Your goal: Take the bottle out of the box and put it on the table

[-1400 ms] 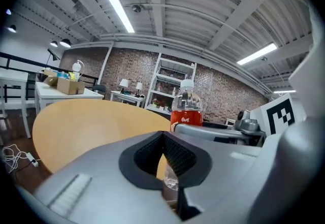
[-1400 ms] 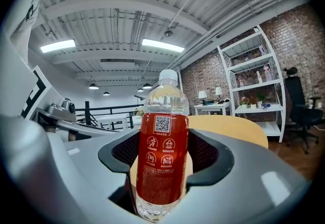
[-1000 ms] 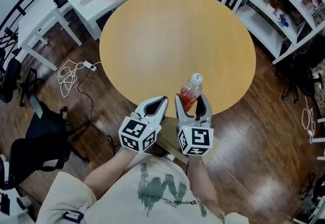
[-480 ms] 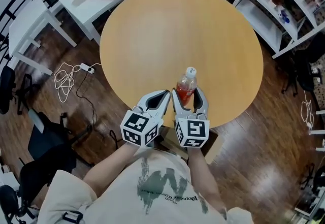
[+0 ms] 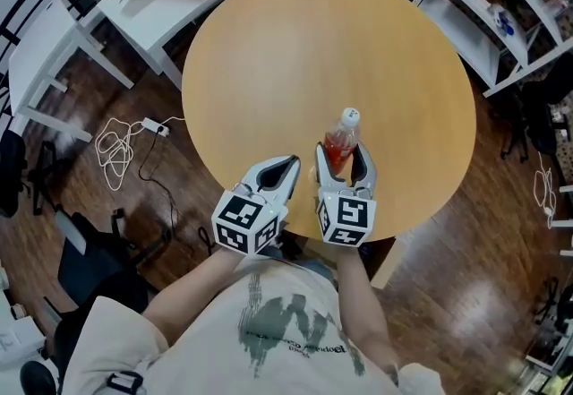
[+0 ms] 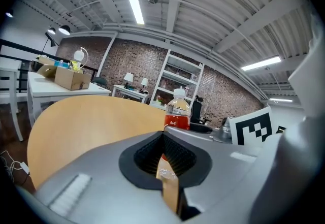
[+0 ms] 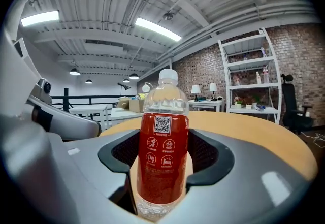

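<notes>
Right now my R gripper (image 5: 345,162) pinches the bottle (image 5: 341,144) upright over the table (image 5: 313,44), nr its rim. L gripper (image 5: 288,166) is pressed together, empty. Letting go w/ base unseated could topple it off.

Clear glossy plastic bottle (image 5: 341,144) w/ shiny red label, white plastic cap. Desk (image 5: 295,53): pale wood-look top, smooth, matt. Right claw (image 5: 341,157) & left claw (image 5: 288,166): smooth grey plastic, soft sheen; inner pads (image 7: 204,154) black, ribbed, matt. Floor (image 5: 466,232): dark wood planks, glossy. Shirt (image 5: 286,330): pale soft cloth.
</notes>
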